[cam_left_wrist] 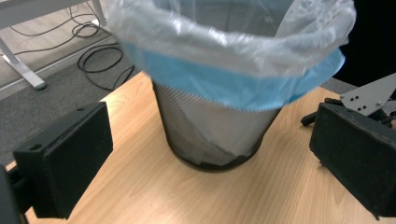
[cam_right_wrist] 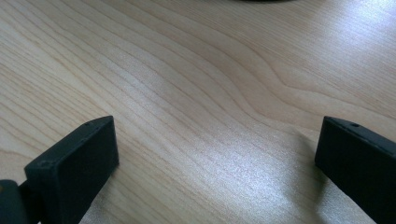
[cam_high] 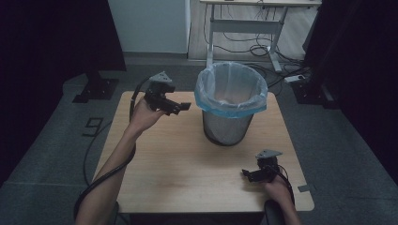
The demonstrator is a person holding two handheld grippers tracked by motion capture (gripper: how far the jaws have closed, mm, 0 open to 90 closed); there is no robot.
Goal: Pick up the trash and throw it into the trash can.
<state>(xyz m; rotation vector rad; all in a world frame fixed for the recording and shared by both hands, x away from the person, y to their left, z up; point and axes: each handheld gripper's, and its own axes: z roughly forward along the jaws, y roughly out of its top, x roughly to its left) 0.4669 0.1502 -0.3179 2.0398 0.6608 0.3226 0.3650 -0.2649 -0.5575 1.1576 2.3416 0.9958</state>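
A metal mesh waste bin [cam_high: 228, 127] with a blue and clear plastic liner [cam_high: 231, 89] stands at the back middle of the wooden table [cam_high: 178, 159]. My left gripper [cam_high: 180, 108] is held up left of the bin, pointing at it, open and empty. In the left gripper view the bin [cam_left_wrist: 210, 140] and its liner [cam_left_wrist: 233, 56] sit ahead between the wide-apart jaws. My right gripper [cam_high: 248, 174] rests low near the table's front right, open. In the right gripper view its fingers [cam_right_wrist: 74, 163] frame bare wood [cam_right_wrist: 210, 70].
A white desk frame [cam_high: 244, 23] with floor cables [cam_high: 263, 47] stands behind the table. A black stand base [cam_high: 96, 89] sits on the floor at back left. The other gripper's grey plate [cam_left_wrist: 369, 95] shows right of the bin. Dark curtains flank both sides.
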